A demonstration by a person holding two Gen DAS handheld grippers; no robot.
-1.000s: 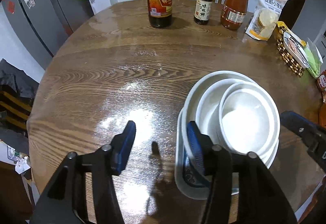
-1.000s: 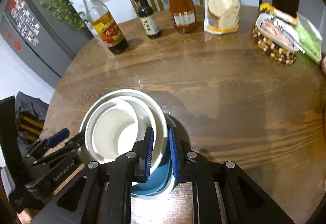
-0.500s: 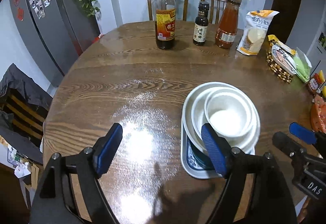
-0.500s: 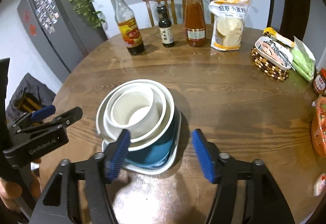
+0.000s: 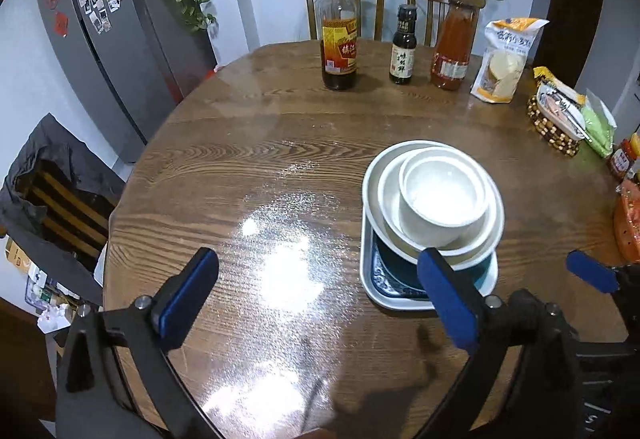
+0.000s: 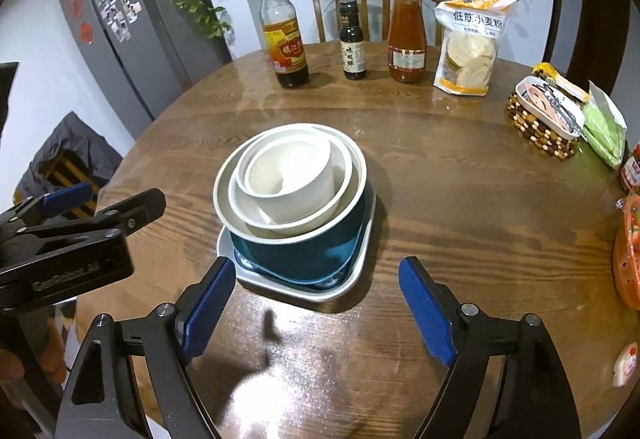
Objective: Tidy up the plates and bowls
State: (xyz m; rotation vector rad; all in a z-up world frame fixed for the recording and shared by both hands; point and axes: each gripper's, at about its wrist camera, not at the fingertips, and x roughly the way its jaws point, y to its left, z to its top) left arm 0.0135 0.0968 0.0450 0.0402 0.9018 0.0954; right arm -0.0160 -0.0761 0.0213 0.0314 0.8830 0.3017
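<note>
Both tools stood clear of the stack. Left hand-held gripper [image 5: 318, 297]: jaws had just been opening, now spread wide, nothing between them but bare tabletop [image 5: 248, 167]. Right hand-held gripper [image 6: 314, 309]: jaws had likewise just been opening, wide apart, holding nothing.

Stack sat ahead of and to the right of the left tool, directly ahead of the right tool, near its fingertips but apart from them. Order from the bottom: white square plate [image 6: 352, 279], teal bowl [image 6: 304, 253], white medium bowl [image 6: 344, 167] nested in it, small white bowl [image 6: 290, 179] on top, sitting off-centre toward the left tool and looking slightly tilted.

Judgement: stacking looked finished; step in hand read as release and withdrawal.

Notes on doing it well:
- Back each tool straight away along its own pointing line; keep jaws wide so no pad clips a rim.
- Avoid a sideways sweep of the left tool's right pad [image 5: 448, 303], the one nearest the plate edge.
- Small bowl's seat worth checking; a nudge could rock it.
</note>
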